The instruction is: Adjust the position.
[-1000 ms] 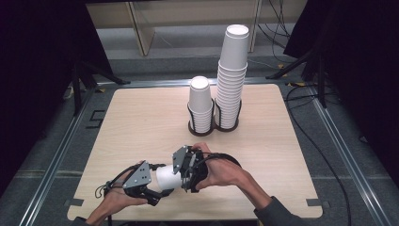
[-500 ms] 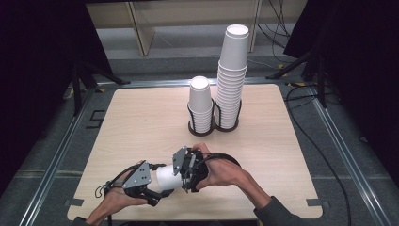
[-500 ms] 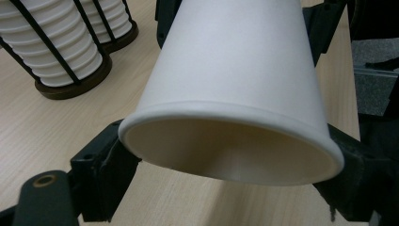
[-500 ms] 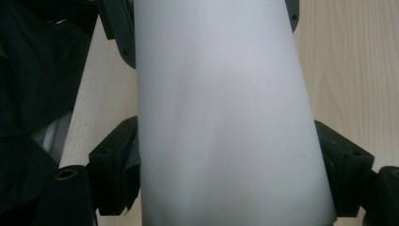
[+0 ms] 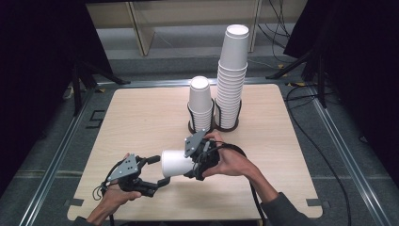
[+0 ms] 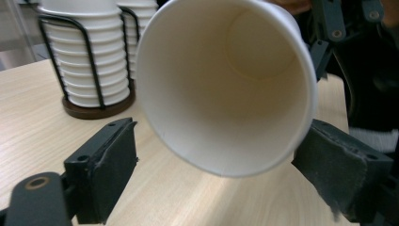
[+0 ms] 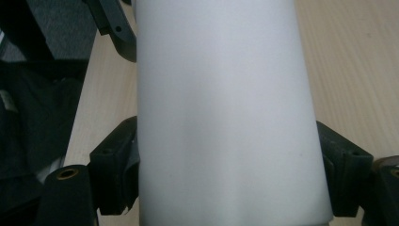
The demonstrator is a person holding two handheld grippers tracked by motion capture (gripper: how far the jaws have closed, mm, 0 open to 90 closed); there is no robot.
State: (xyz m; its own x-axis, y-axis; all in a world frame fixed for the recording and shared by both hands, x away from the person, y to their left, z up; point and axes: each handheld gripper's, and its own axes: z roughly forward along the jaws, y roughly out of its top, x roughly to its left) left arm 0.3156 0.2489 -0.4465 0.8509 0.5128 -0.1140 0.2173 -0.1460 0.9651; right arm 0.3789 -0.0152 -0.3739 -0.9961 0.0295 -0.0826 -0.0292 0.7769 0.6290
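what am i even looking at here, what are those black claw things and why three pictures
A person sits at a wooden table with a hand-held gripper in each hand: black two-jaw tongs with a camera on board.

One picture looks down from above. The other two look along each tool's own jaws.

At the far side stand two wire holders of white paper cups: a short stack and a tall stack.

The right hand-held gripper clamps a single paper cup lying sideways; its pads press both sides in the right gripper view. The left hand-held gripper is open, its jaws either side of the cup's mouth, one pad clearly apart from it.
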